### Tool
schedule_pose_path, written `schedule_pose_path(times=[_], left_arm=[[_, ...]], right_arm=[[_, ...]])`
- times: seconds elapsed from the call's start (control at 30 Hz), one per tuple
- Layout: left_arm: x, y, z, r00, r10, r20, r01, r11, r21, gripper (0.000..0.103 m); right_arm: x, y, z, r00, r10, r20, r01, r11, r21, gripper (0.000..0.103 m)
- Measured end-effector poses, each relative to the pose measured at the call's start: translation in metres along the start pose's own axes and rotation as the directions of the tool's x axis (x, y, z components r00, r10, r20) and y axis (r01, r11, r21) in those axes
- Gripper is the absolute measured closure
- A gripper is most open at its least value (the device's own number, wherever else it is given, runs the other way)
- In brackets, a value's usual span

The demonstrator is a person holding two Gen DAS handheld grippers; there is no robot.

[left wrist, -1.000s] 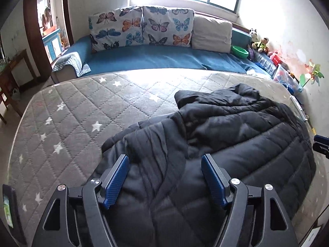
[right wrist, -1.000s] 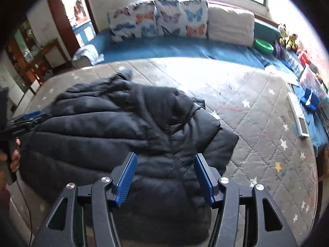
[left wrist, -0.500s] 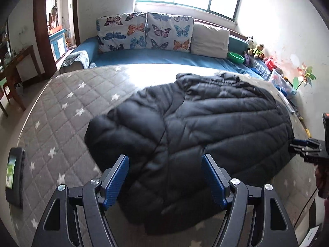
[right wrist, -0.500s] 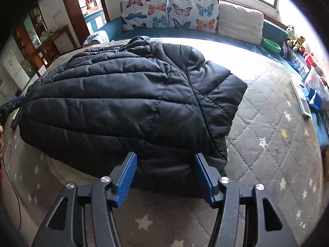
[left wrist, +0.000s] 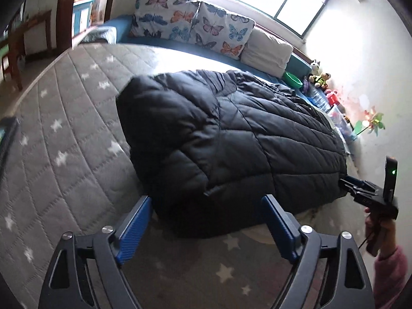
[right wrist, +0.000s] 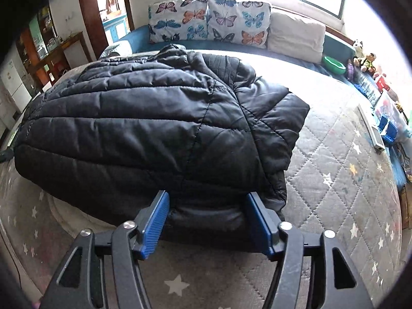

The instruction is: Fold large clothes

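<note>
A black puffer jacket (left wrist: 231, 139) is lying spread across the grey star-patterned mattress (left wrist: 64, 134), its bulk covering the middle of the mattress and its hem facing the near edge. The left gripper (left wrist: 206, 228) is hovering just short of the jacket's near hem, its blue fingers (left wrist: 134, 229) standing wide apart with nothing between them. The right gripper (right wrist: 206, 221) is sitting at the jacket's other near corner, its fingers (right wrist: 154, 224) spread to either side of a bulge of the hem; the fabric is lying between them, but they are not pinching it. In the left view, that same right gripper is showing at the far right beside the jacket's edge, held by a hand (left wrist: 378, 231) in a pink sleeve. Beyond the jacket, butterfly-print pillows (right wrist: 208, 18) and a plain white pillow (right wrist: 296, 34) are leaning along a blue bed under the window. A green bowl (right wrist: 333, 64) and stuffed toys (right wrist: 363, 56) are sitting past the jacket's right side, near the wall.
</note>
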State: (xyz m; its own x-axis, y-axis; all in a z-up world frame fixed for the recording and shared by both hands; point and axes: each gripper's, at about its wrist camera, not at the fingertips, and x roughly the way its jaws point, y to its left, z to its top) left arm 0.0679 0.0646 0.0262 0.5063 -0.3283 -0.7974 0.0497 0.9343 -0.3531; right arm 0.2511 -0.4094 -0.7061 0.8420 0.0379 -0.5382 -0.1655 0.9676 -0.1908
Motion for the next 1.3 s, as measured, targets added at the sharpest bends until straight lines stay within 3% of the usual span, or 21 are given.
schedule_pose_path(times=[0.37,0.43,0.57,0.93,1.3], left_arm=[[0.013,-0.002,-0.007,0.999,0.049,-0.012,-0.049,0.999,-0.005,0.007],[0.016,-0.005,-0.007,0.998,0.06,-0.007,-0.06,0.998,0.001,0.0],[0.02,-0.008,-0.005,0.996,0.087,0.004,-0.087,0.996,0.018,0.0],[0.015,-0.027,-0.003,0.978,0.201,0.057,-0.205,0.976,0.076,0.0],[-0.005,-0.026,-0.006,0.981,0.177,0.079,-0.183,0.98,0.076,0.0]], right_arm=[[-0.019,-0.021,-0.008,0.998,0.037,0.051,-0.042,0.994,0.101,0.031],[-0.019,-0.027,-0.009,0.997,0.047,0.055,-0.054,0.991,0.126,0.03],[-0.012,-0.035,-0.01,0.996,0.075,0.042,-0.081,0.983,0.167,0.03],[-0.006,-0.033,-0.018,0.998,0.052,0.021,-0.054,0.989,0.139,0.026],[-0.016,-0.047,-0.027,0.995,0.088,0.037,-0.093,0.978,0.188,0.026]])
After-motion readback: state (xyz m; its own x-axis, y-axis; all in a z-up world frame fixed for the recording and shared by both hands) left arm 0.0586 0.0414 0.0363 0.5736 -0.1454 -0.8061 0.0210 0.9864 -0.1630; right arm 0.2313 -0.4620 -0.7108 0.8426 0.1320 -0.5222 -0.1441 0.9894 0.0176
